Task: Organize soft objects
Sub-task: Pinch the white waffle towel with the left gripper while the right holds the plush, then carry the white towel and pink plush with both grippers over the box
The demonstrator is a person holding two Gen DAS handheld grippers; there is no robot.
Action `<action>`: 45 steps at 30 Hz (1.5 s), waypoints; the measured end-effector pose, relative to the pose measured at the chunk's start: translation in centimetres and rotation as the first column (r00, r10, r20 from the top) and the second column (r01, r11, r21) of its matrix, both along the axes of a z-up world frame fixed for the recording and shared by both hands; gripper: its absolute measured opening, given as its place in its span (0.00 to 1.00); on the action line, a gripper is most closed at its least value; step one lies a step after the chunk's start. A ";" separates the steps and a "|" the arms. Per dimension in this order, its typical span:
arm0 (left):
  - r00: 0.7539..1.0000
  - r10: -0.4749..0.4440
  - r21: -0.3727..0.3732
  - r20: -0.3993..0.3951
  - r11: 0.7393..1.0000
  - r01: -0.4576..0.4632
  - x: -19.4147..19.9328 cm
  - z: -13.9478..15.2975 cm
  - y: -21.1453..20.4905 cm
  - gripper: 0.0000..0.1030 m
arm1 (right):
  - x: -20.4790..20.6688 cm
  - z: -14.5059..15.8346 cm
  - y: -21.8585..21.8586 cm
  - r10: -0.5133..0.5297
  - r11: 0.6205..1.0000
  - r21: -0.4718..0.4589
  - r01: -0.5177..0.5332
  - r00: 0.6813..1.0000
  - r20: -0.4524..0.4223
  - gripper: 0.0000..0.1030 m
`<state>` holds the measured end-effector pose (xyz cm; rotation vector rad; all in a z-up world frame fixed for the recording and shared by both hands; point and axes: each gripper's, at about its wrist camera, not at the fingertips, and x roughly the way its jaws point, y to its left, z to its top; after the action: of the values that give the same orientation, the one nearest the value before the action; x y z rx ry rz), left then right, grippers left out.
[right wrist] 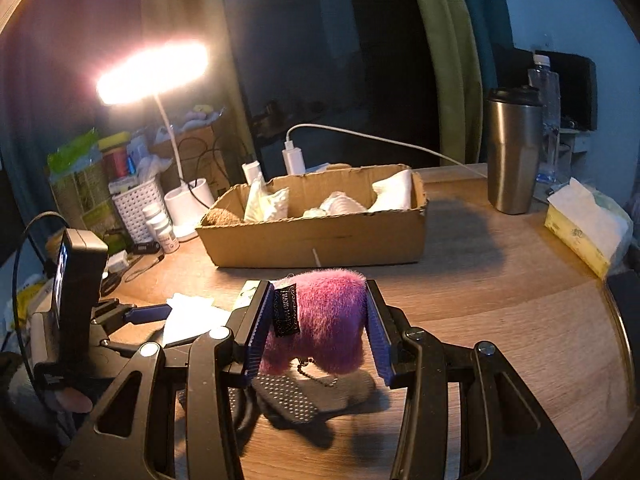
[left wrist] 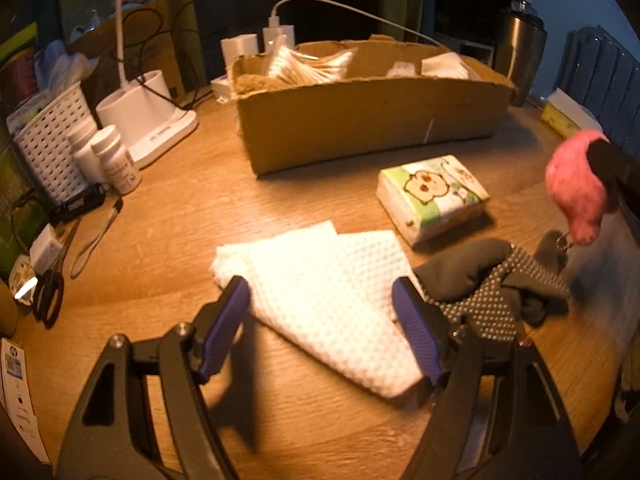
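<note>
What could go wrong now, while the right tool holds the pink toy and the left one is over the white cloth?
1. The pink toy has a chain hanging onto the glove; it might catch the glove and drag it.
2. The left tool is open astride the cloth, whose layers lie fanned, so it may pick up only some.
3. The box looks fairly full, so the toy may land on the rim.

1. An "hp" logo can be made out on a white paper tag [left wrist: 16, 384] at the left edge of the surface; its smaller print is illegible.
2. Lettering is seen on the black sewn label [right wrist: 286, 311] of the pink plush keychain [right wrist: 320, 320], too blurred to be read.
3. Print on the white pill bottle [left wrist: 116, 160] cannot be deciphered.
</note>
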<state>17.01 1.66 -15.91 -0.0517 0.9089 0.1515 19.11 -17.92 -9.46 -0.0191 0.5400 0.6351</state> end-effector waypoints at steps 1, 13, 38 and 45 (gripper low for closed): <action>1.000 -0.005 -0.004 0.000 1.000 0.005 0.0 0.0 0.0 0.73 | 0.1 0.0 -0.2 -0.002 1.000 0.007 0.002 1.000 -0.001 0.46; 0.985 -0.175 0.105 0.014 0.979 0.172 -0.4 0.4 -3.7 0.18 | 0.1 0.2 -1.3 -0.020 0.999 0.030 0.020 1.000 -0.002 0.46; 0.943 -0.183 -0.078 0.278 0.974 0.212 -4.2 7.3 -1.2 0.17 | -1.5 3.9 -0.6 -0.031 0.999 -0.014 0.032 0.997 0.077 0.46; 0.929 -0.171 -0.078 0.329 0.975 0.207 -4.4 9.0 -0.5 0.17 | -1.4 4.9 0.0 -0.027 0.999 -0.021 0.029 0.995 0.098 0.46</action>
<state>12.63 1.16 -6.91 -0.0891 0.5911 -0.0879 17.67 -17.96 -4.55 -0.0630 0.4525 0.5979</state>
